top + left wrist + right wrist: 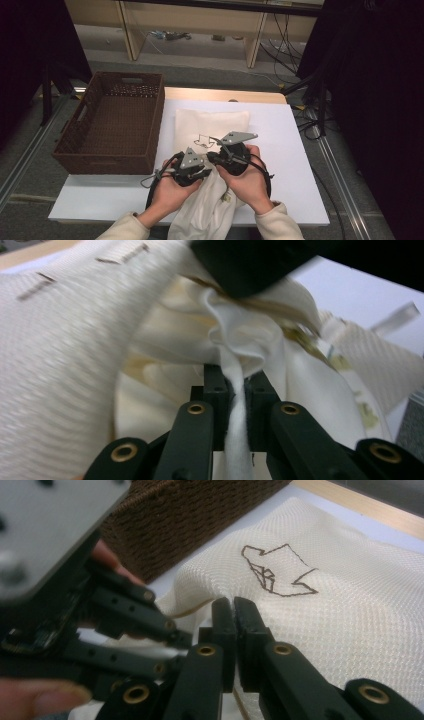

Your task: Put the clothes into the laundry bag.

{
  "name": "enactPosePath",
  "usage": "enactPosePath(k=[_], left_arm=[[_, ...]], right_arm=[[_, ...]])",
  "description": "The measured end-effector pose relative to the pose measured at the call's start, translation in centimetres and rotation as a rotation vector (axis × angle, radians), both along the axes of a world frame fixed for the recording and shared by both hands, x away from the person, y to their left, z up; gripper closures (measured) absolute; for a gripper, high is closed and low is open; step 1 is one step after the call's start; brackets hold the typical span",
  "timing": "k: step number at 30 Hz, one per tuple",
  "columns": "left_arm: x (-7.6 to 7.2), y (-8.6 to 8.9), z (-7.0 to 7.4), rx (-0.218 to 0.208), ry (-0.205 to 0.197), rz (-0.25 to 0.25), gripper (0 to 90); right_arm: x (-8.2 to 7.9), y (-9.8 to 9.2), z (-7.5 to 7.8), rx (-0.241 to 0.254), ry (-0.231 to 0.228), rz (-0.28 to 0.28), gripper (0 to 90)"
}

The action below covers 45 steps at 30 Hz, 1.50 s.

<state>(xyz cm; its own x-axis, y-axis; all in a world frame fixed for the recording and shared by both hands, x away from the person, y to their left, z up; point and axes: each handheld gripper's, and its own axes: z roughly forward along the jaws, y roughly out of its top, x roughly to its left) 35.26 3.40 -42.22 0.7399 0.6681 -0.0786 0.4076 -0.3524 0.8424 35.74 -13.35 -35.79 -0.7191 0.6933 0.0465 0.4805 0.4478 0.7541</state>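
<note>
A cream woven cloth bag (210,122) with a dark line drawing (272,575) lies on the white table, its near end hanging over the front edge. My left gripper (235,375) is shut on a thin white fold of the cloth (235,420), which bunches up just beyond the jaws. My right gripper (232,605) is shut as well, at the raised edge of the cloth (340,610). In the high view the left gripper (205,174) and right gripper (214,157) sit close together over the cloth's near part. The right gripper (240,270) presses into the gathered fabric.
A brown wicker basket (112,161) stands on the table's left side, close to the cloth; its wall (200,515) rises just behind my grippers. The white table (285,135) has bare room to the right. Beyond the far wooden edge are shelves and cables on the floor.
</note>
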Motion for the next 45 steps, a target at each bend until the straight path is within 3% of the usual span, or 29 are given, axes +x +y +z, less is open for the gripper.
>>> enactPosePath(k=[3,5,7,9,12,13,14,16,17,19,20,25,27,29,30,31,34,35,37,38,39,40,41,42,43,45], left_arm=[[1.0,0.0,-0.3,0.004,-0.002,0.022,83.0],[1.8,-0.1,-1.1,0.022,-0.007,0.040,83.0],[2.8,0.4,-1.8,0.091,0.000,0.025,82.9],[3.2,0.4,-2.5,0.073,0.029,0.036,82.3],[2.7,0.3,-2.1,0.067,0.010,0.025,76.3],[2.5,0.5,-1.9,0.068,0.012,0.013,68.7],[2.2,0.4,-1.8,0.023,0.006,0.029,62.2],[1.4,1.0,-1.3,0.021,-0.007,0.024,49.3],[1.0,1.3,-1.1,0.010,0.001,0.011,45.4],[0.0,1.7,-0.8,0.023,0.006,-0.013,37.4],[-0.6,1.9,-0.6,0.034,-0.003,-0.022,35.1],[-2.3,1.6,-0.5,0.044,-0.020,-0.048,28.0],[-2.4,1.1,-0.8,0.078,-0.025,-0.067,23.7],[-2.2,0.4,-1.5,0.102,-0.023,-0.071,21.6],[-2.0,0.0,-2.0,0.113,-0.023,-0.072,20.6],[-1.7,-0.3,-2.4,0.118,-0.016,-0.072,20.4],[-1.0,-1.2,-3.4,0.163,-0.011,-0.072,21.7],[-1.0,-1.7,-3.7,0.148,-0.014,-0.046,23.1],[-0.8,-2.2,-4.1,0.180,-0.014,-0.075,29.0],[-0.8,-2.4,-4.2,0.181,-0.022,-0.065,31.3],[-0.9,-2.7,-4.5,0.142,-0.025,-0.040,36.7],[-0.8,-2.6,-4.4,0.186,-0.028,-0.062,41.1],[-1.0,-2.9,-4.6,0.139,-0.024,-0.033,46.5],[-1.0,-2.7,-4.5,0.167,-0.041,-0.023,52.3],[-0.9,-2.5,-4.4,0.180,-0.008,-0.056,58.4],[-0.9,-2.5,-4.4,0.168,0.007,-0.067,67.5]], right_arm=[[-0.1,0.0,0.1,0.005,0.013,0.000,89.6],[0.0,0.1,0.0,-0.003,-0.014,0.017,89.6],[-0.1,0.2,-0.1,0.001,-0.003,0.007,89.6],[0.2,0.0,-0.2,-0.009,-0.016,0.024,89.6],[0.1,0.0,-0.3,0.004,0.023,-0.007,89.6],[0.3,-0.2,-0.3,-0.005,0.005,0.005,89.6],[0.4,-0.3,-0.3,-0.009,-0.011,0.018,89.5],[0.4,-0.3,-0.2,0.006,0.020,0.003,89.5],[0.5,-0.4,-0.3,0.001,-0.001,0.018,89.5],[0.5,-0.4,-0.2,-0.003,-0.010,0.006,89.5],[0.3,-0.3,-0.1,0.007,0.021,-0.010,89.5],[0.3,-0.3,-0.1,0.005,0.019,-0.011,89.5],[0.3,-0.3,-0.1,0.007,0.026,-0.013,89.5],[0.5,-0.3,-0.2,-0.004,0.005,0.007,89.5],[0.3,-0.2,-0.2,-0.003,0.009,-0.010,89.4],[0.5,-0.3,-0.3,-0.014,-0.010,0.013,89.5],[0.4,-0.3,-0.3,-0.011,0.001,0.009,89.5],[0.5,-0.3,-0.3,-0.009,0.002,0.015,89.5],[0.4,-0.3,-0.3,-0.004,0.014,0.005,89.4],[0.4,-0.2,-0.3,-0.006,0.016,0.000,89.5],[0.3,-0.2,-0.3,-0.001,0.031,-0.014,89.4],[0.4,-0.2,-0.4,0.001,0.020,-0.009,89.4],[0.4,-0.2,-0.4,-0.001,0.019,-0.009,89.5],[0.3,-0.1,-0.3,-0.004,0.028,-0.012,89.4],[0.3,-0.1,-0.3,-0.003,0.022,-0.005,89.5],[0.3,-0.1,-0.2,-0.005,0.018,-0.011,89.5]])
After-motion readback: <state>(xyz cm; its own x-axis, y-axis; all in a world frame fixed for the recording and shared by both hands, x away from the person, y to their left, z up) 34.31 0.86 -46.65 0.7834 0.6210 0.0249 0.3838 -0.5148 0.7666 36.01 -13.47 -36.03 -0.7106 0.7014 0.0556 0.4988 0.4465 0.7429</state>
